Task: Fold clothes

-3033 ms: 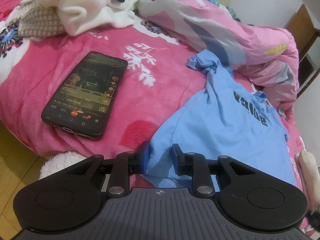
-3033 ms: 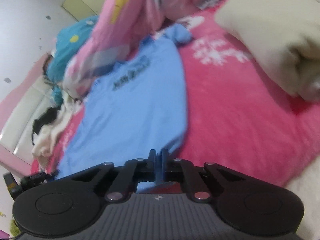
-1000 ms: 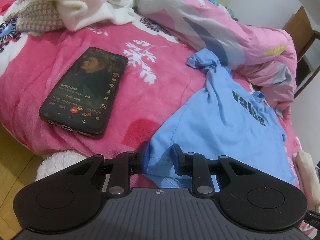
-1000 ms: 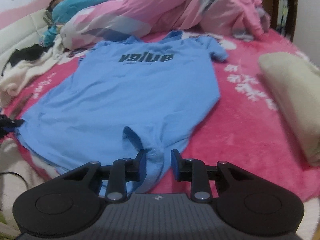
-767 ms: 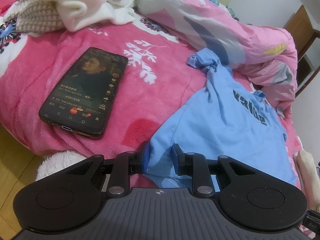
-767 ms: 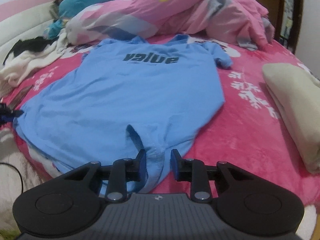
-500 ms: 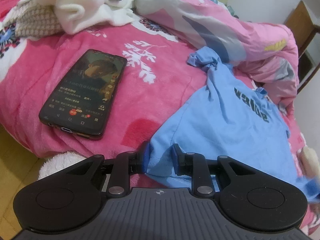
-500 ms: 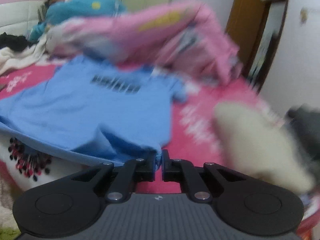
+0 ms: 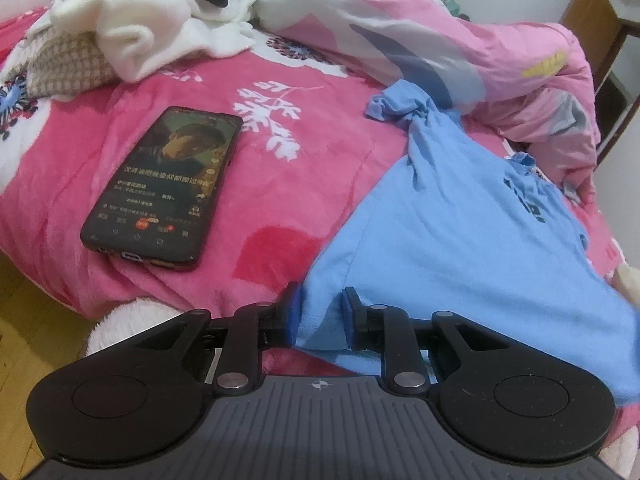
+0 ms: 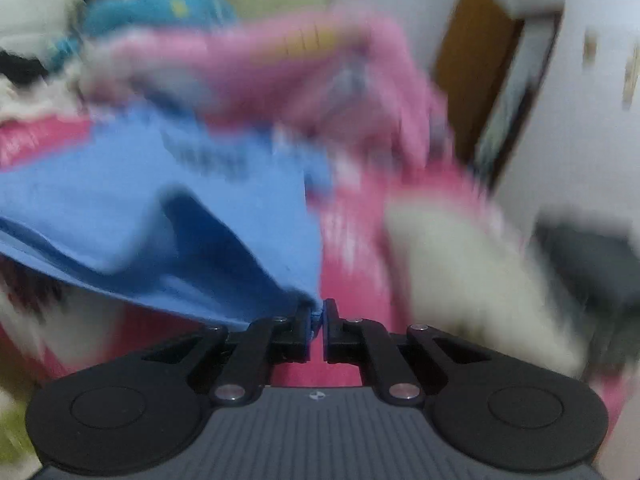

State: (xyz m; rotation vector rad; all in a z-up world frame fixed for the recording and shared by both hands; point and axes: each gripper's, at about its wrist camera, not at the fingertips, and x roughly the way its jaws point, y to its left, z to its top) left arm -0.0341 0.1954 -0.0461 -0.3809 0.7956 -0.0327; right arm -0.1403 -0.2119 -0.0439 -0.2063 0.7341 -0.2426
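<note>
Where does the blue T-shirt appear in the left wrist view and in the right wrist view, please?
Left wrist view: the blue T-shirt spreads over the right half, its hem bunched between the jaws of the left gripper.
Right wrist view: it fills the left and centre, blurred, a corner pinched in the shut right gripper.
Shared landmark: the pink patterned quilt lies bunched behind the shirt in both.

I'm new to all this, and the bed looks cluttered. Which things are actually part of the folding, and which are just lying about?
Part of the job:
- blue T-shirt
- left gripper, clamped on its hem
- right gripper, shut on another bit of hem

Just lying about:
- phone
- pink quilt
- white garment
- cream blanket
</note>
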